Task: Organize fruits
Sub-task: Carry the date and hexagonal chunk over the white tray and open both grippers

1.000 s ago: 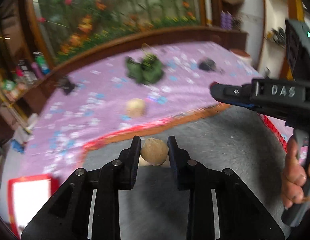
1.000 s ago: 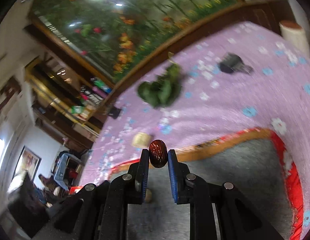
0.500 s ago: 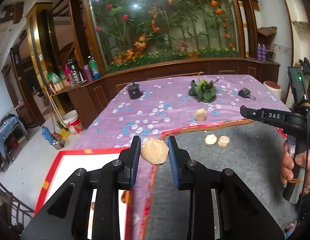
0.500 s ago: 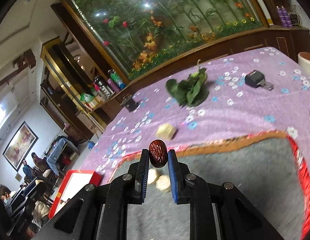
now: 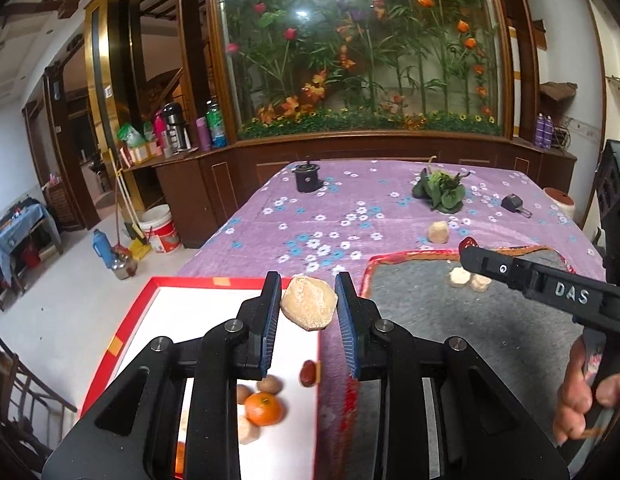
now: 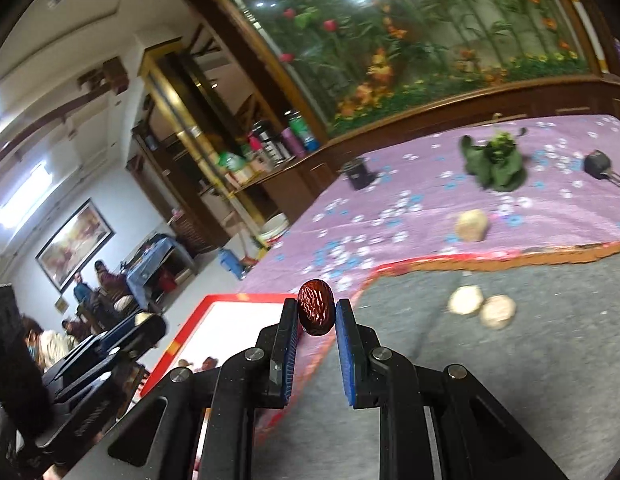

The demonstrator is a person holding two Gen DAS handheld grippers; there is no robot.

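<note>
My left gripper is shut on a tan lumpy fruit and hangs over the right part of a red-rimmed white tray. In the tray lie an orange, brown nuts and a red date. My right gripper is shut on a wrinkled dark red date, just right of the tray. Two pale fruits lie on the grey mat, another pale fruit on the purple cloth. The right gripper's side shows in the left wrist view.
On the purple flowered tablecloth lie a leafy green bunch, a black cup-like object and a black key fob. A wooden cabinet with a flower display stands behind. People sit at the far left.
Both grippers have swung left from over the grey mat toward the tray, each still holding its fruit. The tray and its fruits have come into view under the left gripper.
</note>
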